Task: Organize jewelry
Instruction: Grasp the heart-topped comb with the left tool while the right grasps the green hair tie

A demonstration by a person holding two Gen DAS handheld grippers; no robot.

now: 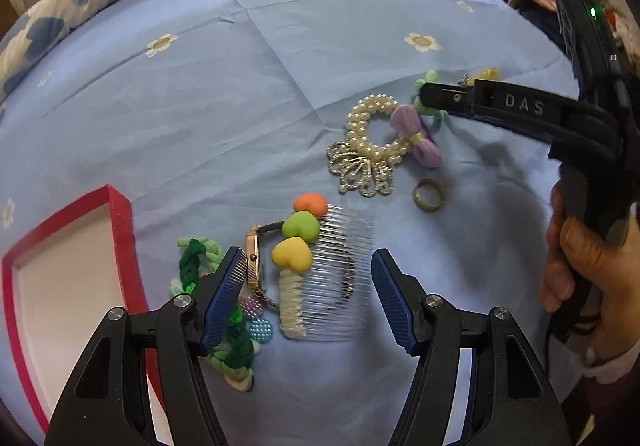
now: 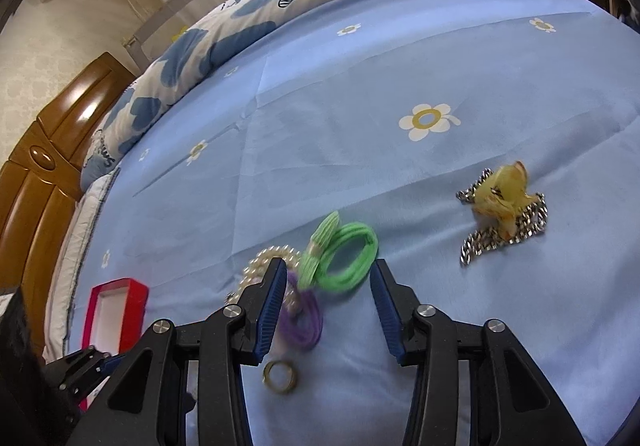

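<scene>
From the left wrist view, the left gripper [image 1: 308,286] hangs over the blue bed sheet [image 1: 248,94] with its fingers [image 1: 226,294] spread wide and holding nothing. Between them lies a clear comb [image 1: 332,274] topped with three hearts (orange, green, yellow), resting partly over a gold watch [image 1: 256,266]. A green braided band [image 1: 200,266] lies just beside the left finger, and a red box [image 1: 120,230] with a white inside sits open at the left edge. Farther out, a pearl bracelet [image 1: 370,134] with a silver bow charm touches a purple bow tie [image 1: 416,138], and a gold ring [image 1: 429,196] lies near them. The right gripper [image 1: 424,92] reaches in from the right, held in a hand [image 1: 588,266]; from here I cannot tell how its fingers stand.

From the right wrist view, the right gripper [image 2: 328,298] has its fingers [image 2: 272,306] spread apart, empty. A green hair tie [image 2: 348,256] (blurred) lies between the tips, touching a purple hair tie [image 2: 306,320] and the pearl bracelet [image 2: 260,264] by the left finger. The gold ring [image 2: 280,377] lies nearer the camera. A silver chain [image 2: 500,230] with a yellow piece sits well apart to the right, and the red box [image 2: 116,302] lies far left.
</scene>
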